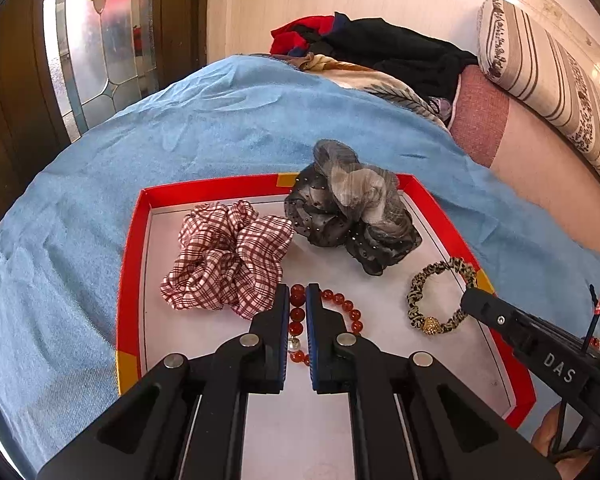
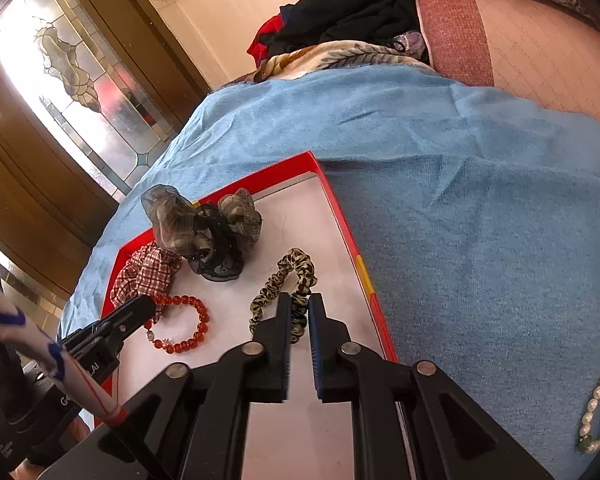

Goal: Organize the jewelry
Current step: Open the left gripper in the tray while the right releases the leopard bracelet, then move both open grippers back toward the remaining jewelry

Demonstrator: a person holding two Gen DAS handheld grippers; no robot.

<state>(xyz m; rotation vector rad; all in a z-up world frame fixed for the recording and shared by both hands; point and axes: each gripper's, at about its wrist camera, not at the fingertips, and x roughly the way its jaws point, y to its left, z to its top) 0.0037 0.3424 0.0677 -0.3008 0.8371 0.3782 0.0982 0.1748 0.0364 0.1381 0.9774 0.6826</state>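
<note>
**Mia:** Why is the left tool (image 1: 297, 288) almost shut?

**Ben:** It pinches the red bead bracelet (image 1: 346, 304). I think it wants to lay it neatly in the red-edged tray (image 1: 132, 260). One row of beads runs straight along the fingers, and the ring spreads to the tool's right.

**Mia:** And the right tool (image 2: 300, 300)?

**Ben:** Narrow too, squeezing the leopard-print hair tie (image 2: 268, 292) inside the tray. Its long loop lies slanted, mostly left of the tips. A pearl bracelet (image 2: 596, 400) waits on the blue blanket (image 2: 480, 200), to that tool's right.
</note>
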